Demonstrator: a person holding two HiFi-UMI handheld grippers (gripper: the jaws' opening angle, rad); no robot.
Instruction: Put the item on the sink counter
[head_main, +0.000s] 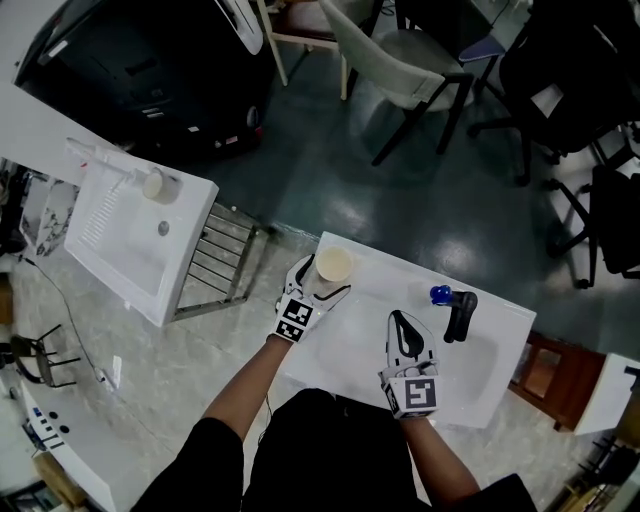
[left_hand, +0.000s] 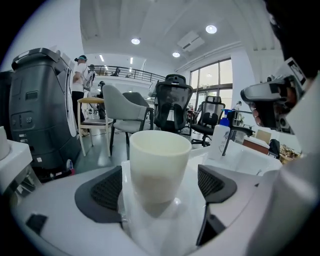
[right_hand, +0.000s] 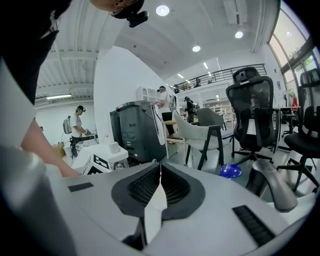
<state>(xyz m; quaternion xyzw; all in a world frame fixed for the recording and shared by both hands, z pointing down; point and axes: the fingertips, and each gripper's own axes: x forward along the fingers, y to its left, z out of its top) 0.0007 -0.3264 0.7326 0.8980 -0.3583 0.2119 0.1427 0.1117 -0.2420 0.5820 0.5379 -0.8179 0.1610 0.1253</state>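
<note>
A cream cup stands upright on the far left corner of the white sink counter. My left gripper is open around it. In the left gripper view the cup sits between the two dark pads, with a small gap on each side. My right gripper hovers over the basin, to the right of the cup. It is shut with nothing between its fingers, and in the right gripper view its pads meet in a line.
A black faucet and a blue-capped bottle stand at the counter's far edge. A second white sink unit and a metal rack are to the left. Chairs stand on the floor beyond.
</note>
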